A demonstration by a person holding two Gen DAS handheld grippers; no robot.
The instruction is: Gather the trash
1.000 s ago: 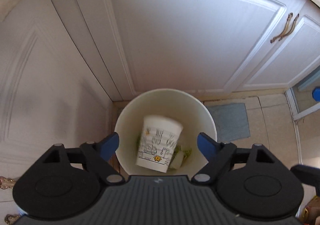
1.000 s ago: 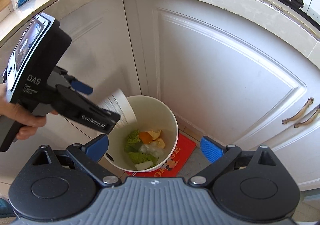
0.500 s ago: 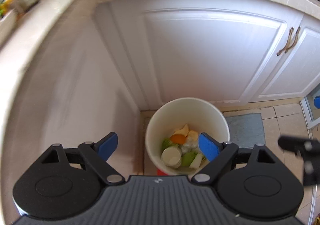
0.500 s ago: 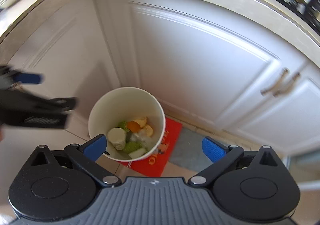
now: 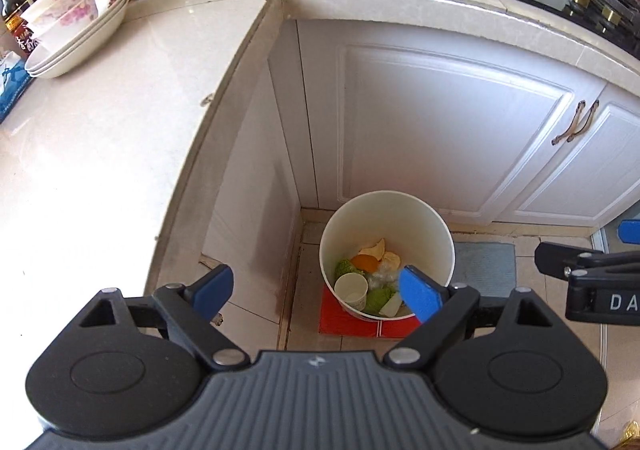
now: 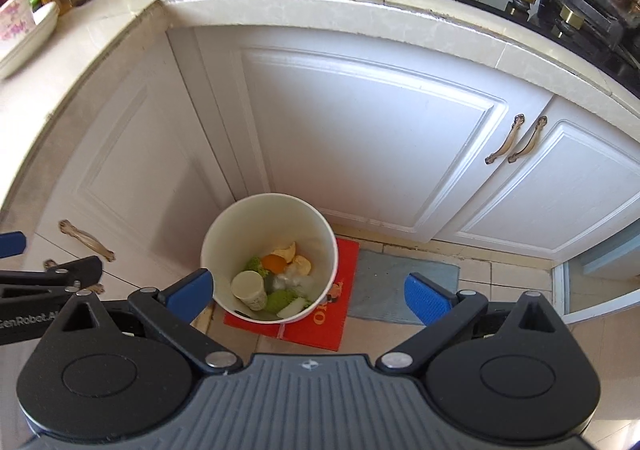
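I have both hand-held grippers spread and empty: left hand-held gripper, right hand-held gripper. The paper cup lies tipped inside the trash bin, straight below my left.

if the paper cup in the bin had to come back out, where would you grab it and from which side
Probably by the rim. The paper cup lies tilted in the white bin, mouth up and toward the bin's left wall, on the vegetable scraps. Come straight down through the bin's open top, one finger inside the mouth, one outside; the bin walls block any sideways approach.
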